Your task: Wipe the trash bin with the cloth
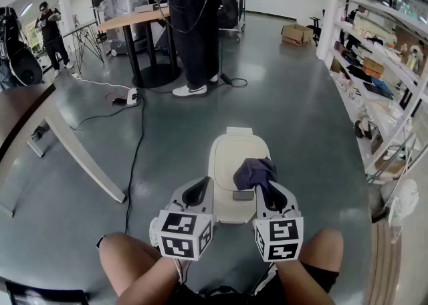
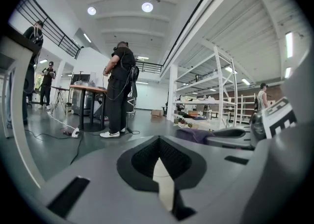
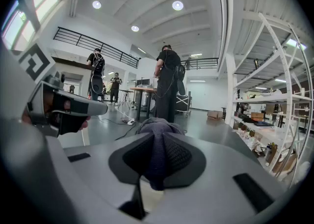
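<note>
A cream trash bin (image 1: 231,156) with its lid closed stands on the grey floor just in front of my knees. My right gripper (image 1: 271,193) is shut on a dark purple cloth (image 1: 254,173), which bunches over the bin's lid on its right side. In the right gripper view the cloth (image 3: 156,132) fills the space between the jaws of that gripper (image 3: 158,161). My left gripper (image 1: 195,193) hovers over the bin's left side, jaws together and holding nothing. In the left gripper view, the bin (image 2: 164,183) shows pale below the left gripper (image 2: 158,154), and the cloth (image 2: 194,134) lies to the right.
A person in black (image 1: 194,23) stands at a round-based table beyond the bin. A cable (image 1: 137,143) and a power strip (image 1: 132,97) lie on the floor at left. A slanted table leg (image 1: 80,156) is at left. White shelving (image 1: 381,69) lines the right.
</note>
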`<action>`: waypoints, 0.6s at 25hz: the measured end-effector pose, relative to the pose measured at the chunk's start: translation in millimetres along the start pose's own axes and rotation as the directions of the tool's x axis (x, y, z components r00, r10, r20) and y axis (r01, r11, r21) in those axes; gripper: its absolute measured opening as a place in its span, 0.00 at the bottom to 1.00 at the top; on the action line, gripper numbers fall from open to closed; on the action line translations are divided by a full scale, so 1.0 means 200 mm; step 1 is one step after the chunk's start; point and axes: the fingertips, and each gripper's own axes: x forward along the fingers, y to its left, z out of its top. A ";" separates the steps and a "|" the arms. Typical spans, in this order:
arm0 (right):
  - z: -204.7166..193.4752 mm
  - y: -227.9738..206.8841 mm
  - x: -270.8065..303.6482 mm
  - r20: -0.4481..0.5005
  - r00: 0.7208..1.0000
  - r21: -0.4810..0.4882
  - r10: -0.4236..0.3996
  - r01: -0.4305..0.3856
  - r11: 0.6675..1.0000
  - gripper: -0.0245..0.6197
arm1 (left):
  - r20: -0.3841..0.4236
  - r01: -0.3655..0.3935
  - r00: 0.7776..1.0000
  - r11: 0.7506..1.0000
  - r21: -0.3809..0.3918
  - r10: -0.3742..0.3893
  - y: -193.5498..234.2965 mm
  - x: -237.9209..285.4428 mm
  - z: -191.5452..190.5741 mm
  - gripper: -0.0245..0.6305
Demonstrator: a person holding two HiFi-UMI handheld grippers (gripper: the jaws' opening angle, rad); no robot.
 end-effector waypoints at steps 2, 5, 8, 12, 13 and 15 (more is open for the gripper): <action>0.03 -0.02 0.07 -0.014 1.000 -0.019 0.009 -0.010 1.000 0.12 | -0.020 -0.006 1.000 1.000 0.004 0.006 0.04 0.06 0.04 0.04; 0.09 -0.06 0.17 -0.020 1.000 -0.072 0.021 -0.022 0.997 0.12 | -0.037 -0.015 0.999 1.000 0.006 0.015 0.10 0.15 0.11 0.04; 0.16 -0.07 0.28 -0.015 0.999 -0.103 0.042 -0.043 0.994 0.12 | -0.048 -0.029 0.998 0.999 0.023 0.031 0.18 0.23 0.18 0.04; 0.21 -0.10 0.44 -0.032 0.997 -0.117 0.077 -0.080 0.990 0.12 | -0.045 -0.011 0.999 0.999 0.051 0.014 0.23 0.38 0.28 0.04; 0.21 -0.10 0.49 -0.042 0.995 -0.113 0.089 -0.093 0.989 0.12 | -0.046 -0.002 0.999 0.999 0.054 0.005 0.24 0.42 0.31 0.04; 0.21 -0.12 0.60 -0.070 0.991 -0.101 0.118 -0.125 0.987 0.12 | -0.047 0.007 0.999 0.998 0.066 -0.004 0.27 0.51 0.33 0.04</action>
